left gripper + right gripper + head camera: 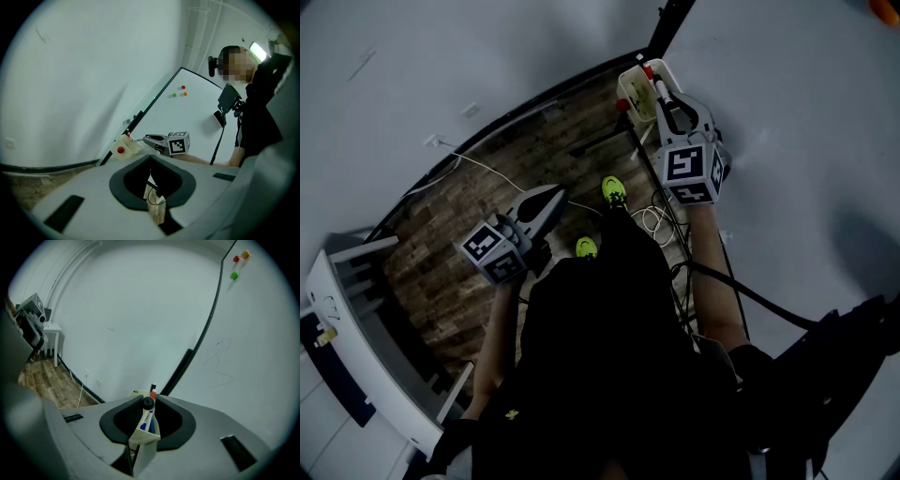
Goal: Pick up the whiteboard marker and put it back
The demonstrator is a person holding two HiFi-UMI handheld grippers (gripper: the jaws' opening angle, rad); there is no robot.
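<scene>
Your right tongs (149,400) are clamped on the red-capped whiteboard marker (153,393). Its dark butt is pinched right at the tips, so the cap leads the way in. Just beneath the tips sits the cream plastic pen holder (143,438), with 2 blue pens (143,426) inside, I think, though the pads crowd that view. Beyond it runs the white whiteboard (253,357). Your left tongs (150,158) are pressed together on nothing and held well apart from the holder, leaving the drop to 1 hand.
</scene>
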